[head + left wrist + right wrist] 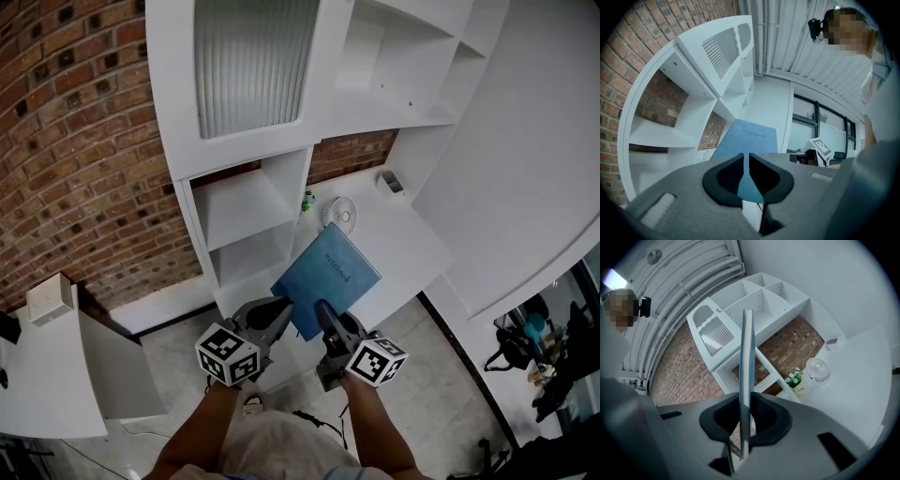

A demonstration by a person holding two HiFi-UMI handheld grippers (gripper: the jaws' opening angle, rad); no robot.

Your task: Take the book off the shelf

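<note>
- Both claws are on the book, which hangs in the air in front of the white shelf, clear of its compartments.
- The left claw is clenched on the book's near left edge. In the left gripper view the left claw has its jaws pinched in on a wedge of blue cover, and the book fans out beyond it with "notebook" printed on top.
- The right claw is grasping the near right edge, just beside the left one. The right gripper view sees the book edge-on, a thin upright blade, with the right claw clamped flat on both of its faces.
- In the head view the blue cover faces up at the camera, turned like a diamond, near corner toward the person.
- Beyond the book, the white surface runs off to the right.
- A small white fan stands at the far end of that surface, by the shelf, and it also shows in the right gripper view.
- A little pot of flowers sits just left of the fan, against the shelf, and shows again in the right gripper view.
- A brick wall fills the left side and shows through the back of the shelf.
</note>
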